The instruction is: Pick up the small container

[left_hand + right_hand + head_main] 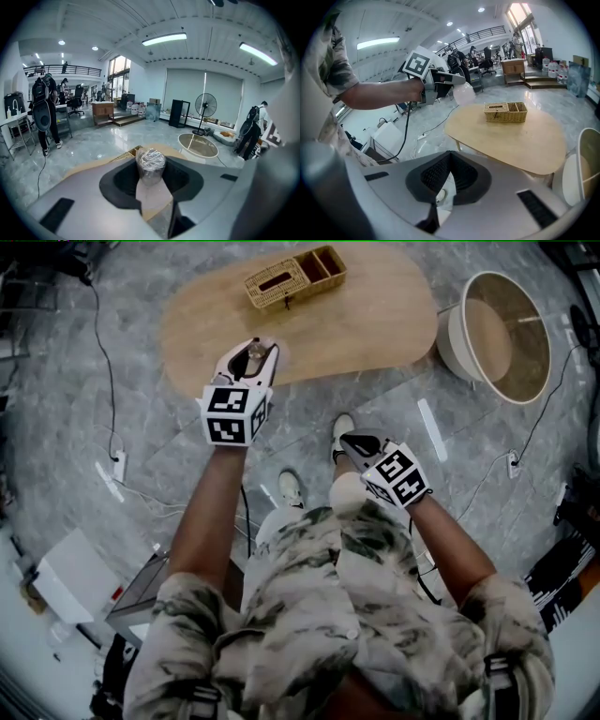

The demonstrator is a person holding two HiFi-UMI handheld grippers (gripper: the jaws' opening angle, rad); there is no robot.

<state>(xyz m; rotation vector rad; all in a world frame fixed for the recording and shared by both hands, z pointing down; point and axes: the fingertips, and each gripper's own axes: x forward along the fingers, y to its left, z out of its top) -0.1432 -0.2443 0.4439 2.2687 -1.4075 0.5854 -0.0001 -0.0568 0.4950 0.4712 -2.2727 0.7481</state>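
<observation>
Two grippers: we hold one in each hand.
Left gripper (251,360): squeezing the small container (150,165), over the table's (375,324) near edge.
Right gripper (351,440): pinched together on nothing, off the table.
Open room: bare tabletop ahead of the left gripper, up to the basket (295,277).

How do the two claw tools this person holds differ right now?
The left gripper is shut on the small container; the right gripper has its jaws together on nothing. The left gripper is held out over the table edge; the right gripper hangs nearer the person's legs, over floor. Both carry a marker cube.
</observation>
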